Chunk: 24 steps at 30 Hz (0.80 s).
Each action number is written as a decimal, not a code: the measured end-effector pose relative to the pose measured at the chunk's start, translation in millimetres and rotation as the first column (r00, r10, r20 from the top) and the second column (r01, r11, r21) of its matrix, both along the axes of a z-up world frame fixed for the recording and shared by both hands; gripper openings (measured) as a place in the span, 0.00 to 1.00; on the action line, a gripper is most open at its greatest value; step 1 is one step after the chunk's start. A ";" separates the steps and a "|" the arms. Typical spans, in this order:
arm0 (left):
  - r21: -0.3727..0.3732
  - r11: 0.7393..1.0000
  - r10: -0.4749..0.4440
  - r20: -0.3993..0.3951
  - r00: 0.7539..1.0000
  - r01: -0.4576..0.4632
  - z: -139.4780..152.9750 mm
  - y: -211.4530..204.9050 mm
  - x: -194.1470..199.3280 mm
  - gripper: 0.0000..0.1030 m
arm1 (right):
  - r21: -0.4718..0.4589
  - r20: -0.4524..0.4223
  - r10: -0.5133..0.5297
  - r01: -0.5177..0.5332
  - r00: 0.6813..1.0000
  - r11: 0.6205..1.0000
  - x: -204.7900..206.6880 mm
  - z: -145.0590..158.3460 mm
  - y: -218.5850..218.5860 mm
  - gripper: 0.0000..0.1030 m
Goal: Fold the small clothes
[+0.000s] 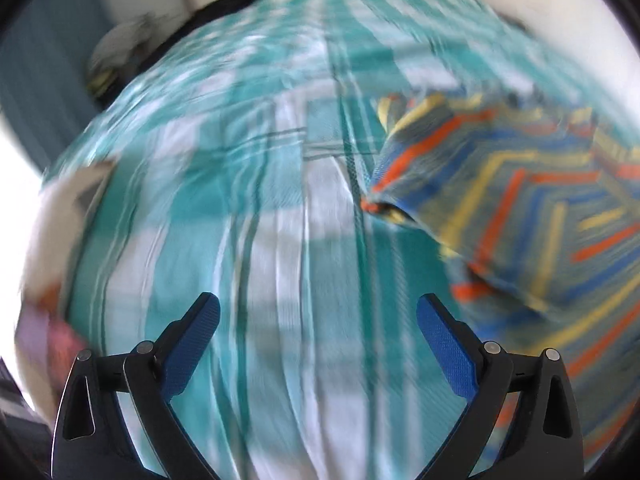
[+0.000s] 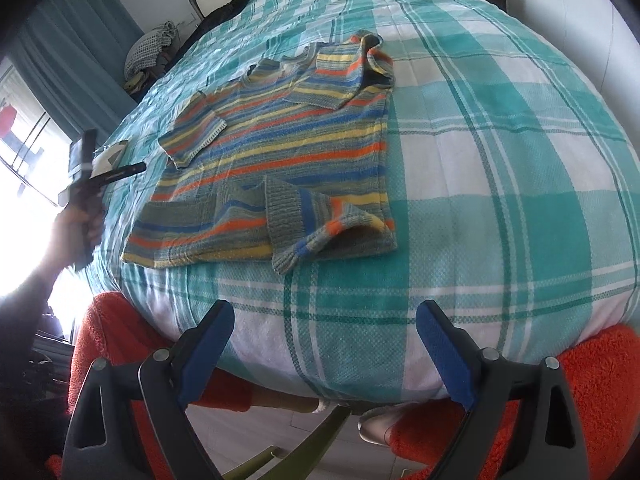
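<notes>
A striped knit sweater (image 2: 280, 148) in blue, orange and yellow lies flat on the teal-and-white checked bed cover (image 2: 480, 208). Both of its sleeves are folded in over the body, and its lower hem is turned up. My right gripper (image 2: 326, 312) is open above the bed's near edge, short of the sweater, with nothing between its blue pads. In the blurred left wrist view my left gripper (image 1: 318, 304) is open over bare cover, and the sweater (image 1: 520, 208) lies to its right. The right wrist view shows the left gripper (image 2: 116, 150) in a hand (image 2: 80, 220) at the bed's left side.
Orange fuzzy fabric (image 2: 592, 380) hangs below the bed's near edge, with a foot (image 2: 380, 424) on the floor between. A white object (image 2: 110, 156) sits at the bed's left edge. A cloth pile (image 2: 150, 48) and a teal curtain (image 2: 80, 40) lie far left.
</notes>
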<state>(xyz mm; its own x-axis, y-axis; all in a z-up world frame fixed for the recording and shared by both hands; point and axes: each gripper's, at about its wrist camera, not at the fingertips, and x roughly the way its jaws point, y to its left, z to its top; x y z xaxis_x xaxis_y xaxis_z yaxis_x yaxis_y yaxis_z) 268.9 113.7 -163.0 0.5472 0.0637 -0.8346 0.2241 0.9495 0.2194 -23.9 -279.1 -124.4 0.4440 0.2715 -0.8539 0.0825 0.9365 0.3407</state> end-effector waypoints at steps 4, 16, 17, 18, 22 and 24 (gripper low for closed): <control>0.050 0.998 0.044 0.010 0.999 -0.045 -28.5 4.4 30.8 1.00 | -0.020 -0.001 -0.038 0.038 0.999 0.999 -4.0 4.0 -3.6 0.89; -0.171 0.983 0.086 0.068 0.994 -0.073 -41.8 20.1 23.2 1.00 | -0.036 -0.072 -0.061 0.059 0.996 0.998 2.2 -8.1 4.8 0.89; -0.169 0.983 0.085 0.069 0.994 -0.073 -41.0 21.6 26.8 1.00 | -0.032 -0.081 -0.054 0.052 0.995 0.998 4.3 -11.1 7.5 0.89; -0.167 0.983 0.085 0.070 0.994 -0.072 -41.4 21.2 26.3 1.00 | -0.029 -0.092 -0.044 0.042 0.995 0.999 6.2 -13.8 11.2 0.89; -0.171 0.983 0.086 0.068 0.994 -0.073 -41.3 22.0 25.6 1.00 | -0.037 -0.087 -0.004 0.001 0.996 0.999 8.3 -9.3 27.2 0.89; -0.170 0.983 0.085 0.068 0.994 -0.073 -40.4 23.7 26.6 1.00 | -0.064 -0.077 0.001 -0.006 0.997 0.998 7.9 -4.5 31.0 0.89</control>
